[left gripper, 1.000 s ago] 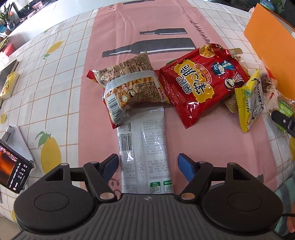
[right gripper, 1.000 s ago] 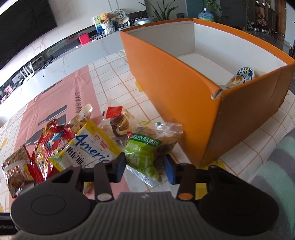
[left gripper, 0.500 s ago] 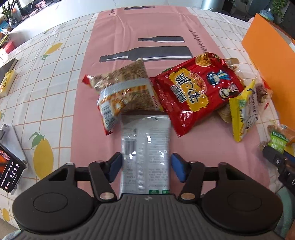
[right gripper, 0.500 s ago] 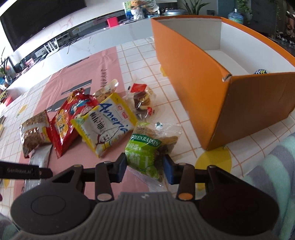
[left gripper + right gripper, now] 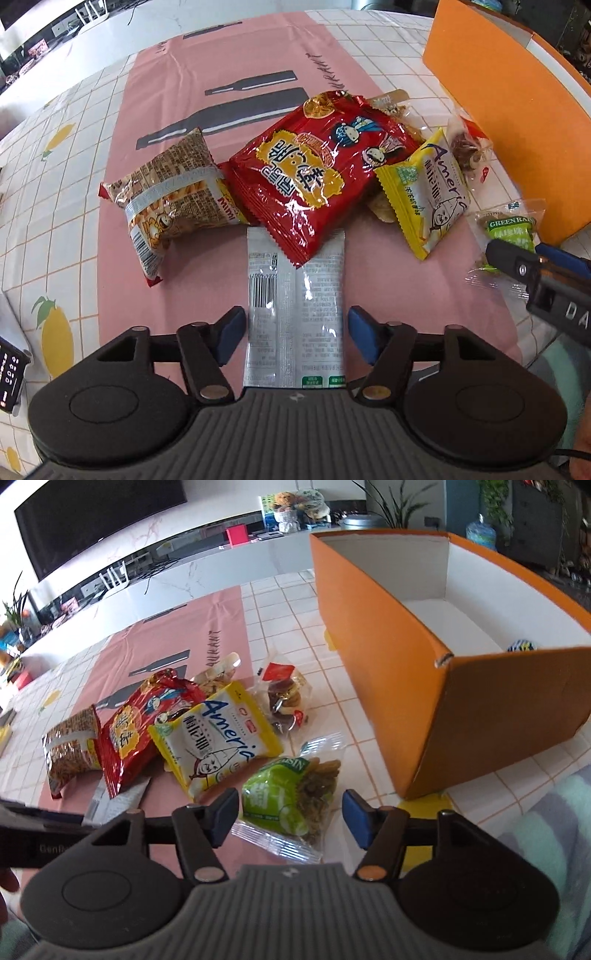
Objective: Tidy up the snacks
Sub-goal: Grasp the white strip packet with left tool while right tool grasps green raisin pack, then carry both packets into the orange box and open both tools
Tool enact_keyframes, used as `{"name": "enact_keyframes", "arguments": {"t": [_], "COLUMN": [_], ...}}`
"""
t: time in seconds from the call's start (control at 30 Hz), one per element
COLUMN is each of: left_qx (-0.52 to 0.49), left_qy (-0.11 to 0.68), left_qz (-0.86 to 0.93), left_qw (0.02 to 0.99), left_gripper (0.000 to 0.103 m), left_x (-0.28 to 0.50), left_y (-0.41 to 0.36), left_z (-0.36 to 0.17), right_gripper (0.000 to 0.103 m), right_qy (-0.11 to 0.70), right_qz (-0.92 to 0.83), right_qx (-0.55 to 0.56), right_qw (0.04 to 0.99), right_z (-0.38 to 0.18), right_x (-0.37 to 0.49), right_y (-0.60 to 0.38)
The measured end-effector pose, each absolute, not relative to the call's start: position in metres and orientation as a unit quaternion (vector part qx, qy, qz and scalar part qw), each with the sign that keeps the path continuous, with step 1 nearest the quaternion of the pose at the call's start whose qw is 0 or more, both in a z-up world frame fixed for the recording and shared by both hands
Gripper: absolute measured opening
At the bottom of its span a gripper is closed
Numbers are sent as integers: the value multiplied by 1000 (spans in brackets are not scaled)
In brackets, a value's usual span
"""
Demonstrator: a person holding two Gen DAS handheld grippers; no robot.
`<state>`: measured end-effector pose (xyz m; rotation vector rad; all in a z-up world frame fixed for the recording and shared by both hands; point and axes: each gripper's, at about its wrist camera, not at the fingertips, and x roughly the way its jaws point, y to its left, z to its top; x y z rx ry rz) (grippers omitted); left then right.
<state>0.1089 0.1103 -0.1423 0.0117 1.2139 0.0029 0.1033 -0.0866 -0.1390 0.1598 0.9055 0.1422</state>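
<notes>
While the left gripper (image 5: 295, 334) hangs over the silver packet (image 5: 295, 314) on the pink cloth (image 5: 147, 288), its jaws have just been opening and stand clear of the packet's 2 long edges. The packet's far end lies under the red packet (image 5: 314, 173), beside the brown packet (image 5: 170, 192). The right gripper (image 5: 290, 818) straddles the green raisin bag (image 5: 291, 797); its jaws have just been opening too, neither pad touching. The yellow packet (image 5: 218, 738) lies just beyond, and the orange box (image 5: 461, 698) stands to the right, 1 snack (image 5: 521, 645) inside.
</notes>
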Motion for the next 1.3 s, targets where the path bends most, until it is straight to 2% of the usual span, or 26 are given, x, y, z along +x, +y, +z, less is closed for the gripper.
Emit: {"name": "enact_keyframes", "arguments": {"t": [0.1,0.2,0.3,0.33,0.47,1.03,1.3], "left_qx": [-4,-6,-4,-3,2,-8,-10], "left_qy": [573,573,569,567,568,532,486], "left_qz": [10,11,1,-1,-2,-7,-13], "left_qw": [820,819,822,824,823,846,874], "left_gripper": [82,80,68,59,55,54,54], "left_x": [109,108,108,108,109,79,64], "left_y": [111,111,108,107,105,91,75], "left_z": [-144,-144,-143,-142,-140,-84,-38], "right_gripper": [62,55,53,53,51,46,46], "right_qy": [431,432,427,428,428,402,374], "right_qz": [71,76,83,84,86,109,122], "right_qx": [81,63,56,57,55,58,75], "right_qw": [896,896,899,898,898,907,916], "right_z": [-139,-142,-142,-142,-141,-106,-78], "right_x": [108,110,107,107,106,79,59], "right_y": [-85,-80,-80,-80,-81,-92,-109]}}
